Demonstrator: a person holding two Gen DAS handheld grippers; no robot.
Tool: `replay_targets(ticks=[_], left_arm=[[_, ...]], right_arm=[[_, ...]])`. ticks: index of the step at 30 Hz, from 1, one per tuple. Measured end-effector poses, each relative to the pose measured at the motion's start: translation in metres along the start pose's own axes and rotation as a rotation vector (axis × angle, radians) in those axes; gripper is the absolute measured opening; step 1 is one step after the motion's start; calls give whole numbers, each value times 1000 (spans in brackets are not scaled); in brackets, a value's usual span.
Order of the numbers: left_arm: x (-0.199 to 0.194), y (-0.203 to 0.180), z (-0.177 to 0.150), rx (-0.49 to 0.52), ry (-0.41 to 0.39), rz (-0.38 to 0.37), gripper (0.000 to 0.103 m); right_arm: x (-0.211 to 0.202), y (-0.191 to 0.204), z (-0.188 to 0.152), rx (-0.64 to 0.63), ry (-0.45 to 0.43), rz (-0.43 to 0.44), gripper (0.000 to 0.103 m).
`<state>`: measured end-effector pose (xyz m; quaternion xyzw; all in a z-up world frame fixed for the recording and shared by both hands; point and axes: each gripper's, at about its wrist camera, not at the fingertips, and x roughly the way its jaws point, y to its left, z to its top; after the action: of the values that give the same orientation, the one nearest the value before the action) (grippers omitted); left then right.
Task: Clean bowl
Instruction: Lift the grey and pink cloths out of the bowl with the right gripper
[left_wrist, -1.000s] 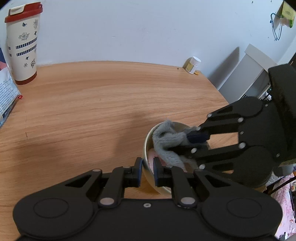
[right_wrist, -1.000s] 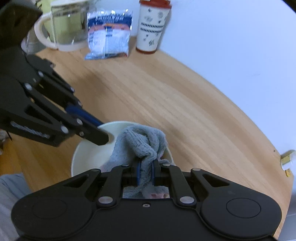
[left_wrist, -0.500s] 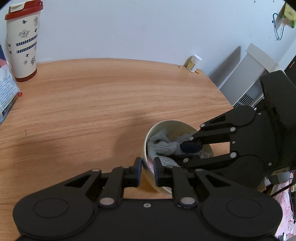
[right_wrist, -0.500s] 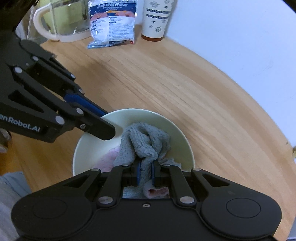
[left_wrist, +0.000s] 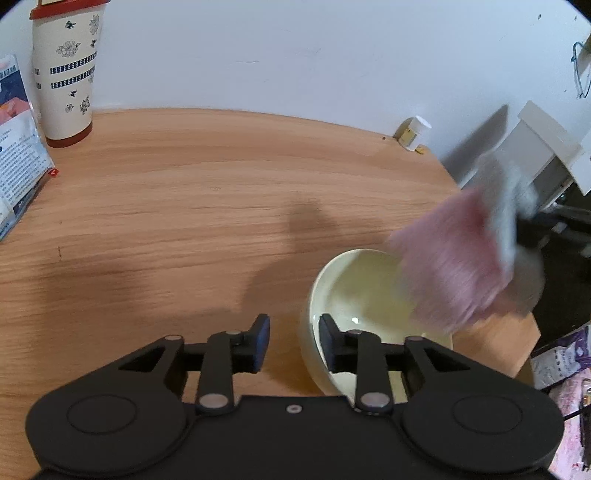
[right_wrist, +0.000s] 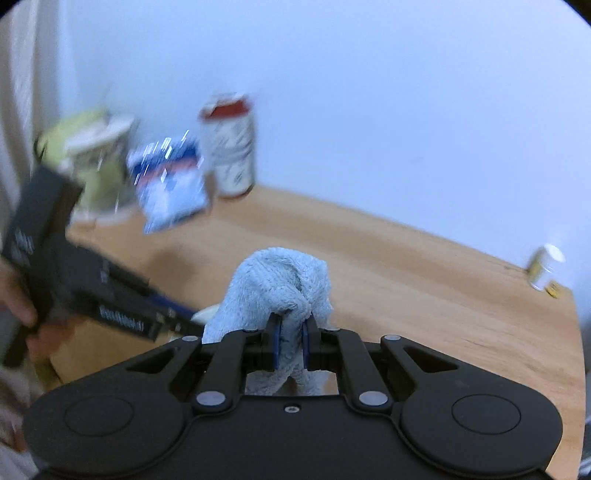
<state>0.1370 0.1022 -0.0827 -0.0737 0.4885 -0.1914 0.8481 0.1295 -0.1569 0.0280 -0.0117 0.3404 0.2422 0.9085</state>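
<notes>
left gripper angled downward, its jaws opening; right gripper clamped tight, tilted down.

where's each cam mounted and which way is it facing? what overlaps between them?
Left wrist: on the left gripper, angled down at the bowl rim between its opening jaws; blurred cloth at right.
Right wrist: on the right gripper, shut on the cloth, facing across the table to the wall; left gripper and a hand at left.
Shared: cloth, tumbler, small jar.
</notes>
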Motion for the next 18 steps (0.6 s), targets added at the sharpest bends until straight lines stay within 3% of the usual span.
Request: replay_targets(ticks=[5, 10, 16, 18], left_arm=[[11, -8, -1, -14, 26, 25, 35], [14, -11, -4, -16, 16, 33, 35], [26, -10, -7, -65, 61, 19, 34], [28, -10, -9, -64, 65, 21, 28]], right_arm=[[-18, -37, -9, 148, -87, -11, 12], [-15, -59, -26, 261, -110, -8, 12], [-2, -78, -42, 394, -135, 39, 12], [4, -83, -47, 438, -137, 50, 12]])
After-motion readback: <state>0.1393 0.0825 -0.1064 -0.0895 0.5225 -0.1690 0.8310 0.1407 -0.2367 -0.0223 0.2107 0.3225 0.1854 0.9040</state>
